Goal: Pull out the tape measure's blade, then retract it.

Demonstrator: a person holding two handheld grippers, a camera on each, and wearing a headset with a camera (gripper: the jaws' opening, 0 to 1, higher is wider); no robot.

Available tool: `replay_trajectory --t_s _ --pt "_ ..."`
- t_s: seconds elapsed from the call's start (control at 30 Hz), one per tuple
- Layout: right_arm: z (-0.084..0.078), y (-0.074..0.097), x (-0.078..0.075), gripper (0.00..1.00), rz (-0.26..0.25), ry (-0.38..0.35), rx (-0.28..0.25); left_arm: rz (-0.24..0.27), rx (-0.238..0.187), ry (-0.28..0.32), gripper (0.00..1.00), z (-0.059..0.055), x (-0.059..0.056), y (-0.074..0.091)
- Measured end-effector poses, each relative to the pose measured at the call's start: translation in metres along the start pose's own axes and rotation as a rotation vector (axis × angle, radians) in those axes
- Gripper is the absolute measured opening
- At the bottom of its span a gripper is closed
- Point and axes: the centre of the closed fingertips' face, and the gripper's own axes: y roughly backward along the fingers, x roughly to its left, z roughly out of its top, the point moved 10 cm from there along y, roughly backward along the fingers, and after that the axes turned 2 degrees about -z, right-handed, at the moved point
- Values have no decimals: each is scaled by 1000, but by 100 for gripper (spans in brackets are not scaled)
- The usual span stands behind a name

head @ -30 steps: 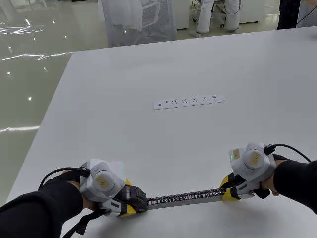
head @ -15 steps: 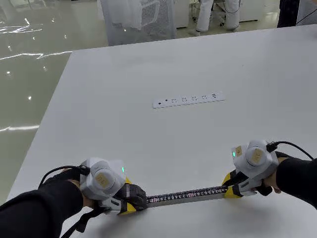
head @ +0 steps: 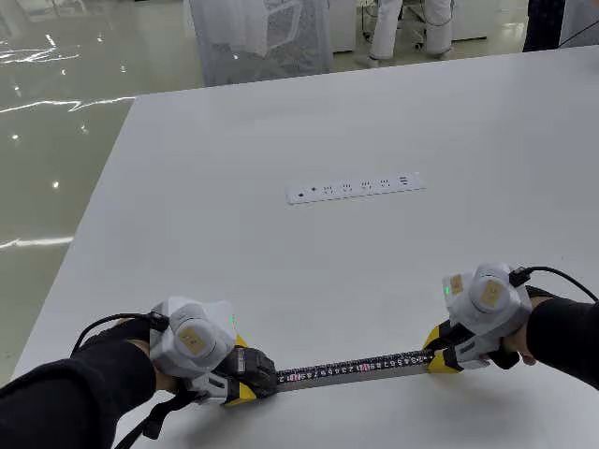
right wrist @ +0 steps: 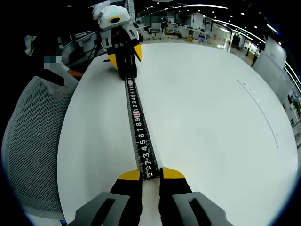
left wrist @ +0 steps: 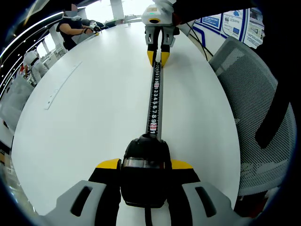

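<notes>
My left gripper [left wrist: 145,165] clamps the black tape-measure case [head: 253,368]; my right gripper [right wrist: 150,174] pinches the numbered steel blade [right wrist: 137,122] at its tip. The blade is pulled out; I judge only retraction is left.

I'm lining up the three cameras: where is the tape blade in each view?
Head view: blade runs across the bottom centre.
Left gripper view: up the centre from the case.
Right gripper view: up from the jaws, leaning left.
Shared landmark: white power strip.

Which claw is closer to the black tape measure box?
Left. The left claw is shut around the black tape measure case; the right claw grips the far end of its pulled-out numbered metal blade.
</notes>
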Motion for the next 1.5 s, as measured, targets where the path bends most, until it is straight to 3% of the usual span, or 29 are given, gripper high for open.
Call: replay_trajectory --t_s 1.5 --pt "-13 8 -2 8 -8 -27 -6 1 1 5 32 0 0 0"
